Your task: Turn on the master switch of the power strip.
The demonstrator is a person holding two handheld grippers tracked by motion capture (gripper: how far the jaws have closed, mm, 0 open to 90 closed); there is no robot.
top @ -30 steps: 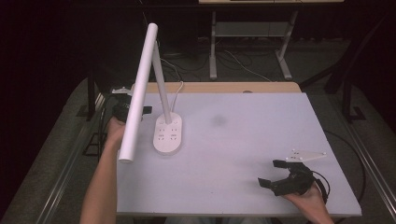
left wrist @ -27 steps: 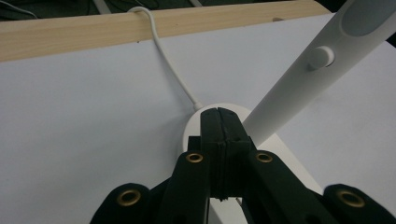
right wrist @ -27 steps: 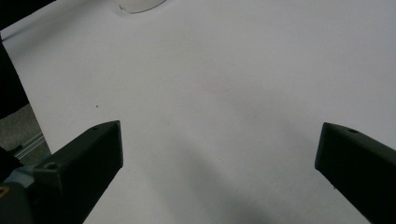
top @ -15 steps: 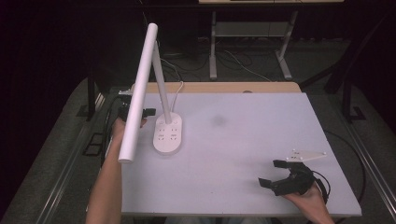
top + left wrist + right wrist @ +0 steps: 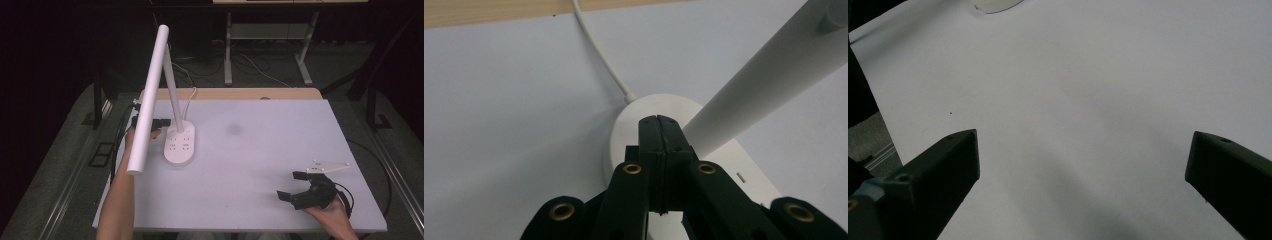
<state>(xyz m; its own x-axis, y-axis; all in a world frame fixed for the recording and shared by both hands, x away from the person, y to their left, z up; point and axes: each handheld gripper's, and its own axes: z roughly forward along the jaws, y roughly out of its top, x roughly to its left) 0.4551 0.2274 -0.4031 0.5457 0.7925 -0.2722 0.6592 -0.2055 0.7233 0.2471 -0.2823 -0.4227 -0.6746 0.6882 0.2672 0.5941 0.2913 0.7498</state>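
We note a white desk lamp with an oval base, slim upright stem and long tubular head (image 5: 150,95) standing on the left part of the pale grey table top (image 5: 260,150), its white cord (image 5: 599,52) running off the back of the base toward the wooden strip at the table's far edge. The left gripper (image 5: 161,123) sits at the left side of the base (image 5: 624,135), its jaws pressed flat together with nothing between them; in the left gripper view the closed tips (image 5: 659,131) lie over the rear of the base, right beside the foot of the stem (image 5: 764,80). We judge the step in hand to be a press or nudge on the base with the closed tips, perhaps at a touch control, though we cannot tell whether they make contact. The next move calls for a light, steady push downward without tipping the lamp. The right gripper (image 5: 296,186) rests near the table's near right corner, well apart from the lamp, jaws spread wide and empty. The lamp head's long axis runs from far to near in the high view, its free end pointing toward the person and slightly left, overhanging the left forearm (image 5: 120,200). The base's long axis also runs far to near.
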